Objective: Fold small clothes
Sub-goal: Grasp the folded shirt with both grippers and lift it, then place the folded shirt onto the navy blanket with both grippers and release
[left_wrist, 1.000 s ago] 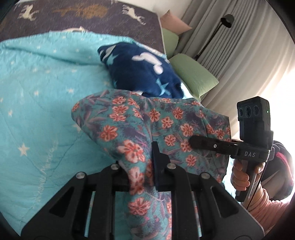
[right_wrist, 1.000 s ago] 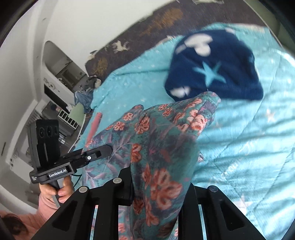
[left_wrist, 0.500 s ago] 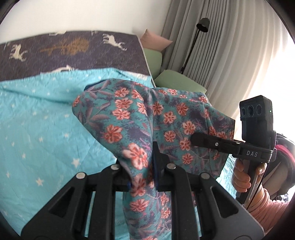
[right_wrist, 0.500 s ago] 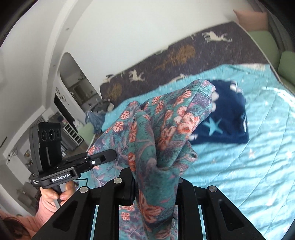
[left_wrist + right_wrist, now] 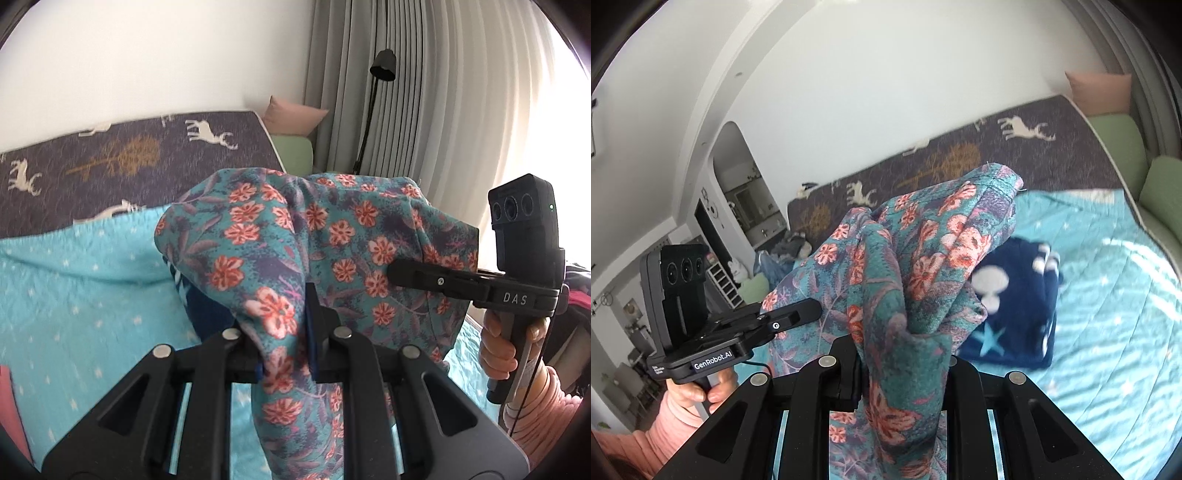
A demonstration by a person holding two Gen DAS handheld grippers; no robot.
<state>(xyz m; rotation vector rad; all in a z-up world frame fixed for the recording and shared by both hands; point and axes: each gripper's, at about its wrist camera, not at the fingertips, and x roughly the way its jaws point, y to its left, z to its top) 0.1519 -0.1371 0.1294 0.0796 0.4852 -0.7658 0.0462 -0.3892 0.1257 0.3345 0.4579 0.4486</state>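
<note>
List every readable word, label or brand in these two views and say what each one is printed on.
"DAS": white letters on the side of the right gripper, seen from the left wrist view.
"GenRobot.AI": white label on the body of the left gripper, seen from the right wrist view.
A smaller label beside "GenRobot.AI" is too small to read.
The floral garment, turquoise quilt and navy garment carry patterns only, no text.

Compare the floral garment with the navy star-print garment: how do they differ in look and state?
The floral garment is teal with coral flowers; the navy star-print garment is dark blue with white and blue shapes. The floral one hangs bunched, clamped by the left claw and the right claw; the navy one lies ungripped on the turquoise quilt.
</note>
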